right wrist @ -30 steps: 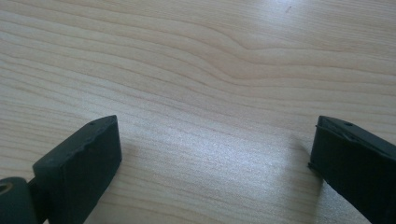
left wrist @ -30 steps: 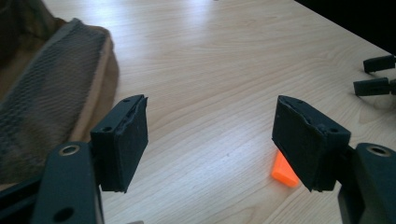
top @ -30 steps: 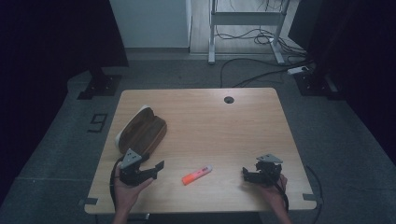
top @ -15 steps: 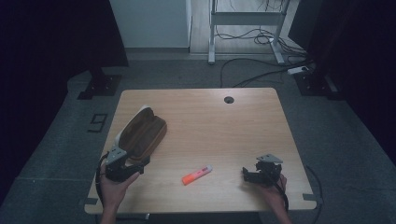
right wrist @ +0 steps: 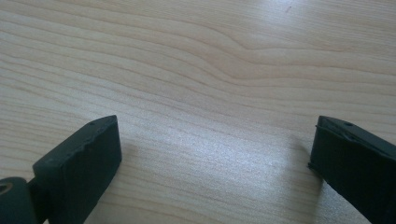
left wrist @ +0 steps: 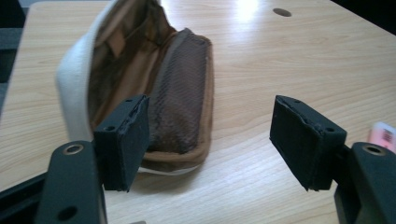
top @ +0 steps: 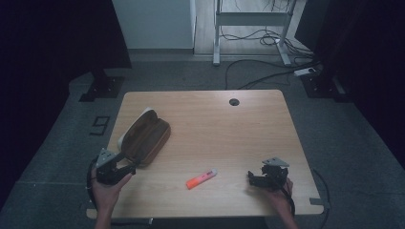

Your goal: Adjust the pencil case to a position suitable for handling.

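A brown fabric pouch (top: 145,136) with a cream rim lies open on the left of the wooden table (top: 229,133). My left gripper (top: 128,168) sits at the pouch's near end, held in a hand. In the left gripper view the jaws of that gripper (left wrist: 212,112) stand wide apart and have just closed a little. The pouch (left wrist: 177,93) lies just beyond them, with the left jaw in front of its rim and no pad pressing on it. An orange marker (top: 201,178) lies mid-front. My right gripper (top: 255,179) rests open at the front right over bare wood (right wrist: 215,135).
A round cable hole (top: 234,101) sits near the table's far edge. Cables and a desk frame (top: 248,28) lie on the floor beyond. The marker's white end (left wrist: 383,133) shows at the right edge of the left gripper view.
My left gripper has moved left, away from the marker, and turned towards the near end of the pouch. The right gripper, the pouch and the marker have stayed put.
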`<state>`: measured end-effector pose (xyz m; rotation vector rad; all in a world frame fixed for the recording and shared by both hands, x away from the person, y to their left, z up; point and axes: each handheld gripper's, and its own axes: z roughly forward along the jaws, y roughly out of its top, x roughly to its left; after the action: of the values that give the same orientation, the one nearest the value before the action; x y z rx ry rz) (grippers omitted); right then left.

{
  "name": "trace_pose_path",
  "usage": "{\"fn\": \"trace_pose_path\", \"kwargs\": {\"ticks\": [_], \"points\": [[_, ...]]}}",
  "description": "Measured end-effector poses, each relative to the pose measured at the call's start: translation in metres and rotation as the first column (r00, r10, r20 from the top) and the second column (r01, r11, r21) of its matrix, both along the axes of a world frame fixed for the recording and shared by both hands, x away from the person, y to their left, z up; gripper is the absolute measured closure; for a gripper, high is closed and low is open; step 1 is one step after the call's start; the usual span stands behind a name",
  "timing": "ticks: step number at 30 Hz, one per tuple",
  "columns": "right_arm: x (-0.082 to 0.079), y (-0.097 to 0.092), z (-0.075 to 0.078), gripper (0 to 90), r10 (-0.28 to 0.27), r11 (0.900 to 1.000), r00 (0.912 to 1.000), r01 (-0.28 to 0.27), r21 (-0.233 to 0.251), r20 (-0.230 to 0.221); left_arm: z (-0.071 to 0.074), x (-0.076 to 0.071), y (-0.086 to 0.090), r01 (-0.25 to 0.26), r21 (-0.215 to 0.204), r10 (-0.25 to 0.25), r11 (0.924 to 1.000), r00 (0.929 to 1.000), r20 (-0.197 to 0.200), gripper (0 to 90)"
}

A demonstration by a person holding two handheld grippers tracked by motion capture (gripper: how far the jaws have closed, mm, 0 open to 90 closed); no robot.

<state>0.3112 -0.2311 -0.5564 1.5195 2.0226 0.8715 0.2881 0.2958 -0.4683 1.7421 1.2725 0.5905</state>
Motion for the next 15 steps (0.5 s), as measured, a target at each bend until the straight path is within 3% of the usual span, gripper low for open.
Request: {"fn": "trace_pose_path", "kwargs": {"ticks": [8,15], "points": [[0.0,0.0,0.0,1.6,0.0,1.0,1.0,0.0,0.0,0.0,-0.007,0.007,0.016,-0.055,0.001,0.055,0.9985,0.9985,-0.001,29.8],[0.0,0.0,0.0,1.6,0.0,1.0,1.0,0.0,0.0,0.0,-0.008,0.016,0.028,-0.071,0.001,0.071,0.9975,0.9974,-0.011,29.8]]}}
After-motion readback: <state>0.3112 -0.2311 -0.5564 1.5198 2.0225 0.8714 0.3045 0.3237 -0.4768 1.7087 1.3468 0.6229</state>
